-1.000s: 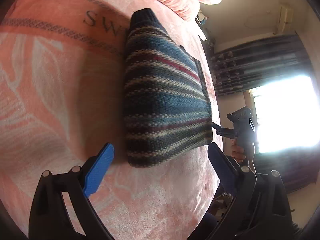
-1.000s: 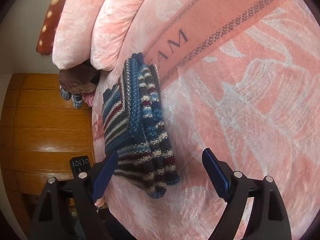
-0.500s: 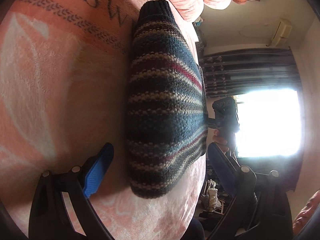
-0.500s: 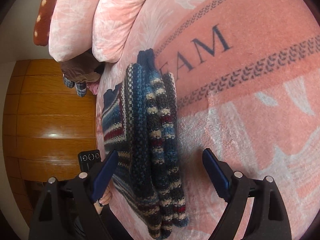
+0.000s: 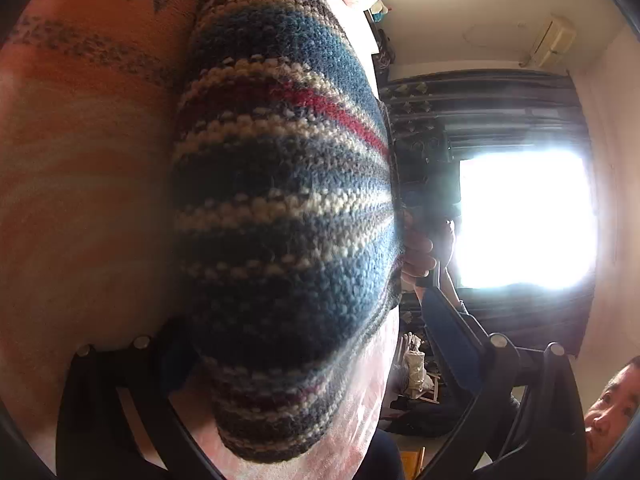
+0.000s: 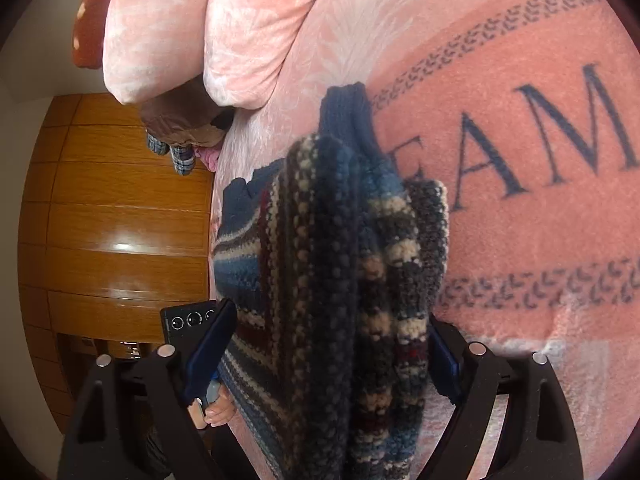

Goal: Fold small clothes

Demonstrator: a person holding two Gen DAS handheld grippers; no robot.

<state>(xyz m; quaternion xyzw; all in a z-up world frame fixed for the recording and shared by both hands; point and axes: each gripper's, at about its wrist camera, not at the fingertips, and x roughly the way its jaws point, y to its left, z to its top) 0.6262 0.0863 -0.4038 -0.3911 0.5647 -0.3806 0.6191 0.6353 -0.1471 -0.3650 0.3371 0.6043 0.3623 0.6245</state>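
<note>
Left wrist view: the folded striped knit sweater on the pink blanket is straddled by both grippers, jaws held apart.

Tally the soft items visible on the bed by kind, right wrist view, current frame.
Striped knitted sweater: 1
Pink pillows: 2
Pink lettered blanket: 1
Brown garment tucked under the pillows: 1
Total: 5
</note>
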